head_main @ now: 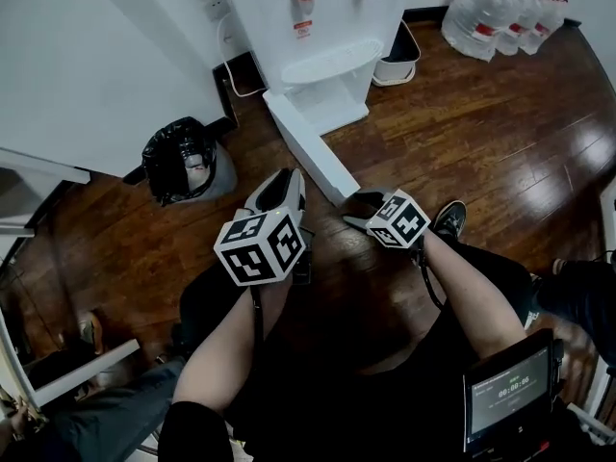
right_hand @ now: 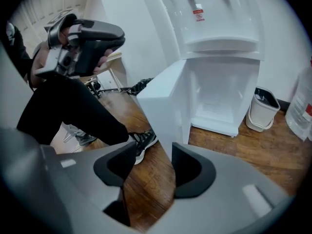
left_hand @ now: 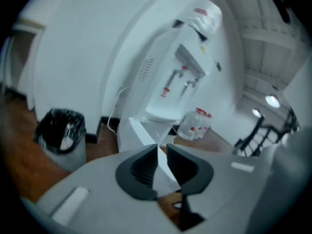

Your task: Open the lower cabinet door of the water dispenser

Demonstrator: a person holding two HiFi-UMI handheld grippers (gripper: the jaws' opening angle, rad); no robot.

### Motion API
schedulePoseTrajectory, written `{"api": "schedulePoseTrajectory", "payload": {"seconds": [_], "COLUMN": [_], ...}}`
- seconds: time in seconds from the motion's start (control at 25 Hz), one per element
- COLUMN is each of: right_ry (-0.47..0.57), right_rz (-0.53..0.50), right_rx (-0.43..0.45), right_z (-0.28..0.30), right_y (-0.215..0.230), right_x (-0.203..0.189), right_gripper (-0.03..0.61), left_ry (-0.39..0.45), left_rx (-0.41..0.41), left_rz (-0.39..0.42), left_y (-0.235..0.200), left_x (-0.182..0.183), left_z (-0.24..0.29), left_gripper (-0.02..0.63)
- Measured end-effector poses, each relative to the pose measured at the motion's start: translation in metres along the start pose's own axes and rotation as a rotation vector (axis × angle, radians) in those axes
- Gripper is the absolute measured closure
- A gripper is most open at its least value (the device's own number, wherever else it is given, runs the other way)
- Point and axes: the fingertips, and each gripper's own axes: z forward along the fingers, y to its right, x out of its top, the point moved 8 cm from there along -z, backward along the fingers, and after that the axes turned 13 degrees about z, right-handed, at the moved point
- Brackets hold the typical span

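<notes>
The white water dispenser (head_main: 322, 27) stands at the top of the head view. Its lower cabinet door (head_main: 306, 147) is swung wide open toward me, and the empty white compartment (right_hand: 222, 99) shows. My left gripper (head_main: 279, 183) hovers left of the door's free end; its jaws (left_hand: 162, 152) stand a narrow gap apart with nothing pressed between them, and the door (left_hand: 141, 130) shows beyond the gap. My right gripper (head_main: 360, 204) sits just right of the door's free end, jaws (right_hand: 154, 147) open, the door's edge (right_hand: 165, 101) just ahead of the gap, untouched by the pads.
A bin with a black bag (head_main: 183, 162) stands left of the dispenser and a small white bin (head_main: 397, 61) to its right. Large water bottles (head_main: 500, 8) crowd the top right corner. A cable (head_main: 228, 61) runs down the wall. My shoe (head_main: 448, 218) rests on the wooden floor.
</notes>
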Motion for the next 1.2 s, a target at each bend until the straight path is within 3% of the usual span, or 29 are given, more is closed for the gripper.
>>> {"api": "schedulePoseTrajectory", "payload": {"seconds": [0.08,0.12,0.28,0.36,0.44,0.52,0.6,0.76,0.88,1.2], "right_ry": [-0.013,-0.022,-0.056,-0.063,0.014,0.167,0.265,0.164,0.119,0.072], "right_rz": [-0.059,-0.099,-0.239,-0.262,-0.208,-0.065,0.052,0.039,0.034,-0.043], "right_rx": [0.038,0.052,-0.017,-0.068,-0.066,-0.028,-0.007,0.019,0.05,0.174], "right_z": [-0.004,-0.008,-0.032,-0.048,-0.068,-0.085,-0.087,-0.06,-0.05,-0.009], "right_y": [-0.013,-0.019,-0.034,-0.037,-0.037,-0.031,-0.019,-0.01,-0.017,-0.07], "right_x": [0.005,0.011,0.038,0.047,0.06,0.074,0.078,0.069,0.067,0.076], "right_gripper": [0.372,0.395,0.455,0.456,0.451,0.449,0.401,0.418,0.433,0.465], "left_ry": [-0.049,-0.041,0.087,0.093,0.081,0.082,0.073,-0.017,-0.072,0.045], "left_rx": [-0.076,-0.101,-0.162,-0.163,-0.154,-0.15,-0.142,-0.126,-0.131,0.003], "left_rz": [0.192,0.235,0.289,0.347,0.339,0.292,0.276,0.334,0.311,0.247], "left_y": [0.004,0.007,0.017,0.018,0.013,0.006,0.002,-0.003,-0.009,-0.041], "left_x": [0.003,0.008,0.038,0.038,0.034,0.034,0.03,0.005,-0.013,0.007], "left_z": [0.005,0.008,0.012,0.01,0.01,0.009,0.009,0.011,0.009,-0.008], "left_gripper": [0.554,0.56,0.561,0.56,0.56,0.56,0.561,0.56,0.561,0.586]}}
